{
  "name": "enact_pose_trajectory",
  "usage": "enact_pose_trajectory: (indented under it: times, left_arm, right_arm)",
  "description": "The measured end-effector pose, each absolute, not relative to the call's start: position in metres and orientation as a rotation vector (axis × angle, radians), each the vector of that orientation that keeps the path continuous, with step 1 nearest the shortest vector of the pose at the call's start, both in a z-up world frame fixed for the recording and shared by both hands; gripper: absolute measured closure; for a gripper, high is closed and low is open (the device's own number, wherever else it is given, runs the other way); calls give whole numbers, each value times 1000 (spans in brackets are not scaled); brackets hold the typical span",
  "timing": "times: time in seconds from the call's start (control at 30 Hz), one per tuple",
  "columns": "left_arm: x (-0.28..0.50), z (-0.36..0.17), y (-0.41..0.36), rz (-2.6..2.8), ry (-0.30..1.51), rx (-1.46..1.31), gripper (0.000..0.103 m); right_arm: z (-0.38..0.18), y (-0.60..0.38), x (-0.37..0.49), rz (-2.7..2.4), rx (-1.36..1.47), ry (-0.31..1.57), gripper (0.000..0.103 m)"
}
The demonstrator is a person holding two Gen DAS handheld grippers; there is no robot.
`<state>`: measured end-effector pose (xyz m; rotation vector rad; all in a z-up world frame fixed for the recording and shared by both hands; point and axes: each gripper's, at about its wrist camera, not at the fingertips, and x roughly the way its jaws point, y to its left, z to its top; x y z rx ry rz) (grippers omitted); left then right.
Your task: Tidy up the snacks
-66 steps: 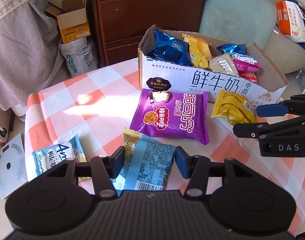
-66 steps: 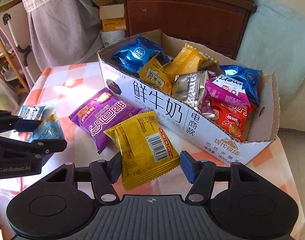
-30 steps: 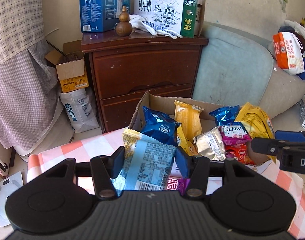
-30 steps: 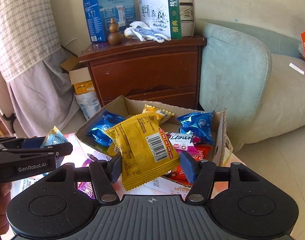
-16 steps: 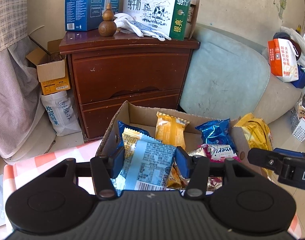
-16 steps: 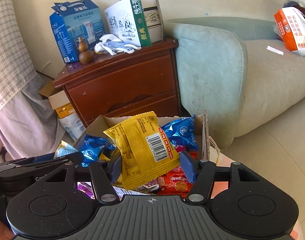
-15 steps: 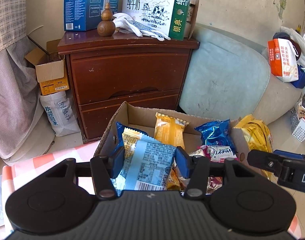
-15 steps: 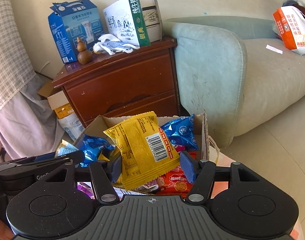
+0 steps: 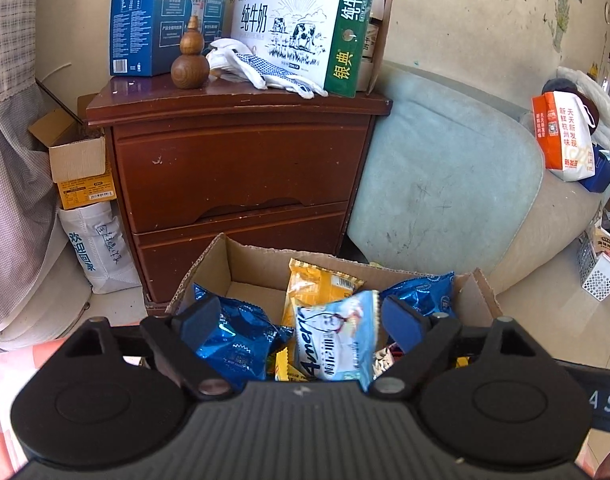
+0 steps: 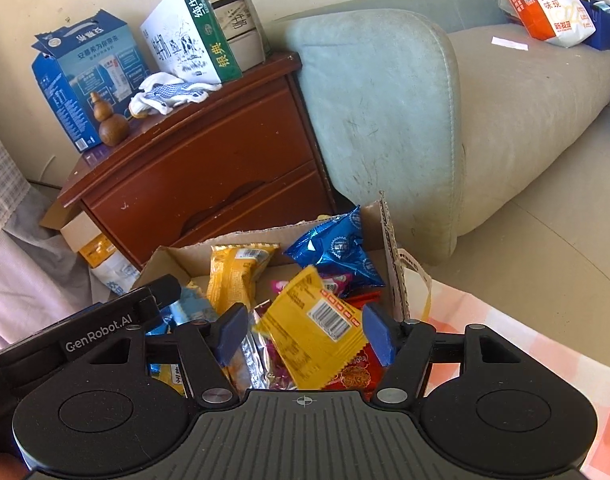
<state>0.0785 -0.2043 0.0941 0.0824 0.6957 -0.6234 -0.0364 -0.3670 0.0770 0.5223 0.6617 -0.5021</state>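
Over the cardboard box (image 9: pixel 241 264) of snacks, the left hand-held gripper (image 9: pixel 301 320) is opening, its pads clear of the light-blue snack packet (image 9: pixel 337 340) between them. The right hand-held gripper (image 10: pixel 305 332) is opening too, the yellow snack packet (image 10: pixel 313 332) loose between its pads.

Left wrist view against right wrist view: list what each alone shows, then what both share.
Only the left wrist view: the white perforated basket on the floor, and the light blue snack packet loose between the opening left gripper.

Only the right wrist view: the yellow barcoded packet loose between the opening right gripper.

Both: the cardboard box, brown wooden cabinet and orange-and-white bag.
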Motion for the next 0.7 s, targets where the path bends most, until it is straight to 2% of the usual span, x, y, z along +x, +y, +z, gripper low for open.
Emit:
enact_pose_trajectory:
  times: [0.33, 0.7]
  left_arm:
    - [73, 110, -163, -551, 708, 92, 13]
    - [70, 99, -107, -471, 782, 97, 13]
  right_arm:
    - [83, -338, -33, -398, 470, 675, 34]
    - [68, -288, -21, -263, 435, 797, 32]
